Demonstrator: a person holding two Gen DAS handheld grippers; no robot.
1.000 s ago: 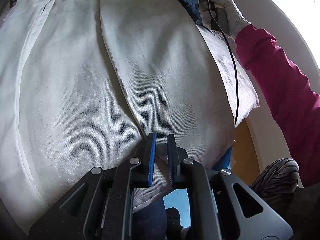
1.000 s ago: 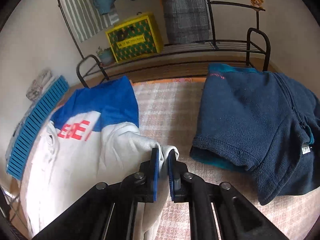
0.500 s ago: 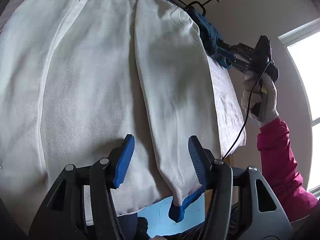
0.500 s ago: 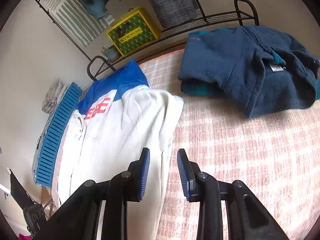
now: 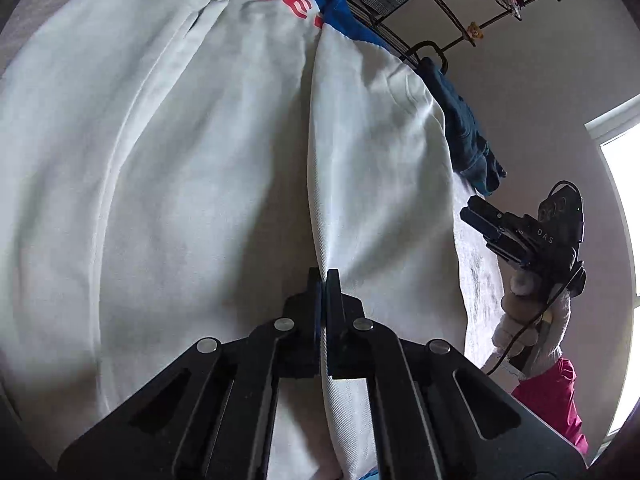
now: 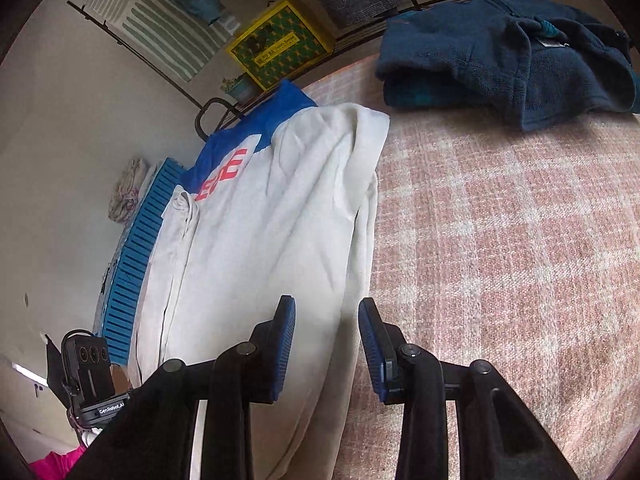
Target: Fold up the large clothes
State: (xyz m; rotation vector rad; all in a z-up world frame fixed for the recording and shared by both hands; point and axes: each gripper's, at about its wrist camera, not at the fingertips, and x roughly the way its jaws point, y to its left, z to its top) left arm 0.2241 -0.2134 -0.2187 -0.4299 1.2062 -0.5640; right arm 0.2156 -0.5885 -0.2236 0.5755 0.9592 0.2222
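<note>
A white sweatshirt (image 5: 180, 160) with blue shoulders and red letters lies spread on the pink-checked cover, one sleeve folded along its body. My left gripper (image 5: 322, 276) is shut on the long edge of that folded sleeve, and a strip of white cloth shows between its fingers. In the right wrist view the sweatshirt (image 6: 260, 240) runs away from me. My right gripper (image 6: 327, 320) hangs over its right edge with the jaws opening. Cloth lies under the gap, and the pads do not press on it. The right gripper (image 5: 480, 220) also shows beside the bed, in a gloved hand.
A navy fleece (image 6: 500, 48) lies crumpled at the far right of the checked cover (image 6: 500, 260). A blue slatted crate (image 6: 136, 260) stands left of the sweatshirt. Beyond are a black metal rack (image 6: 216, 108), a yellow box (image 6: 280, 44) and hanging clothes. A bright window (image 5: 624, 240) is at the right.
My left gripper opened wide, then shut on the sleeve's edge. My right gripper let go of the white cloth and drew back along the garment's right side.
</note>
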